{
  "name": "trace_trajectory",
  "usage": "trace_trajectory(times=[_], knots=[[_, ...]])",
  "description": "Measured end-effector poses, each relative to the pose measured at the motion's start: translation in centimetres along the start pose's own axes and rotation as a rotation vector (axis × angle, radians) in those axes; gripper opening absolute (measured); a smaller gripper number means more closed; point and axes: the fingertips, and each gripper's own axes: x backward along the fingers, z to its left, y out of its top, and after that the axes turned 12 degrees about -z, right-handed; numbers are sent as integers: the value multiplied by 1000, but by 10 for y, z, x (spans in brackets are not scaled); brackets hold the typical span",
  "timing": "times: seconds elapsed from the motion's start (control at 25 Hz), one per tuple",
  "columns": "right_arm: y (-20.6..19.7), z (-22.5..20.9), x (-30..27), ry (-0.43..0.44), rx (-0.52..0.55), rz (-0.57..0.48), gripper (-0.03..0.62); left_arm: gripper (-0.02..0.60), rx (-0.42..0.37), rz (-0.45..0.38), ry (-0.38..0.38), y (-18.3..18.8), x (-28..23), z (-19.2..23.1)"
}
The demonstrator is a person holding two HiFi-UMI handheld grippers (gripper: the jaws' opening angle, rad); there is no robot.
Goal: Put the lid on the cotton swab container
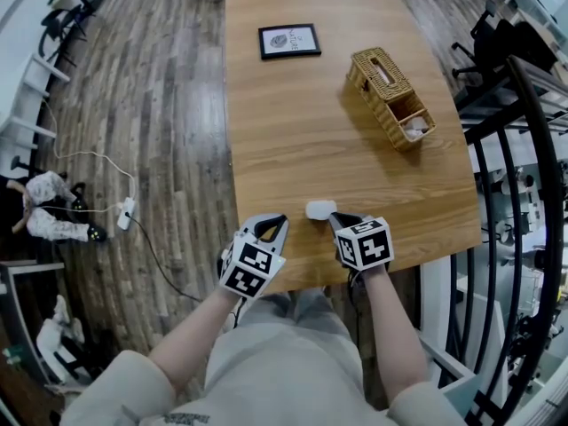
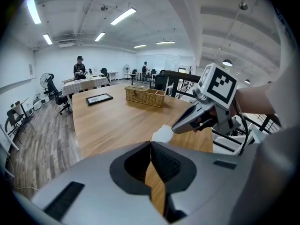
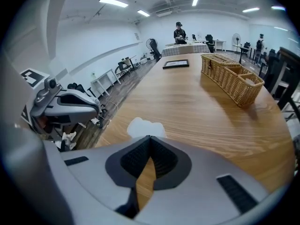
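A small white rounded object (image 1: 320, 209) lies on the wooden table (image 1: 293, 131) near its front edge; I cannot tell whether it is the lid or the container. It shows just beyond the jaw tips in the left gripper view (image 2: 162, 134) and the right gripper view (image 3: 145, 127). My left gripper (image 1: 275, 224) sits to its left, jaws closed tip to tip (image 2: 151, 145) and holding nothing. My right gripper (image 1: 340, 221) is just right of the object, its jaws also meeting at the tips (image 3: 149, 138), empty.
A wicker basket (image 1: 390, 96) with two compartments stands at the right of the table, something white in its near compartment (image 1: 415, 128). A black picture frame (image 1: 289, 41) lies at the far end. Black railings (image 1: 524, 193) run along the right side.
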Motion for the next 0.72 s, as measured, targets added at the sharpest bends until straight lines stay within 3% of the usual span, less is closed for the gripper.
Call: trace_trajectory(times=[0.4,0.72], knots=[[3,2,0,-26,31,17,28,23,-13,-17,1,4,10,-2],[43,12,45,-23,-27,-164,28,23,-25,-75,25,35,34,1]])
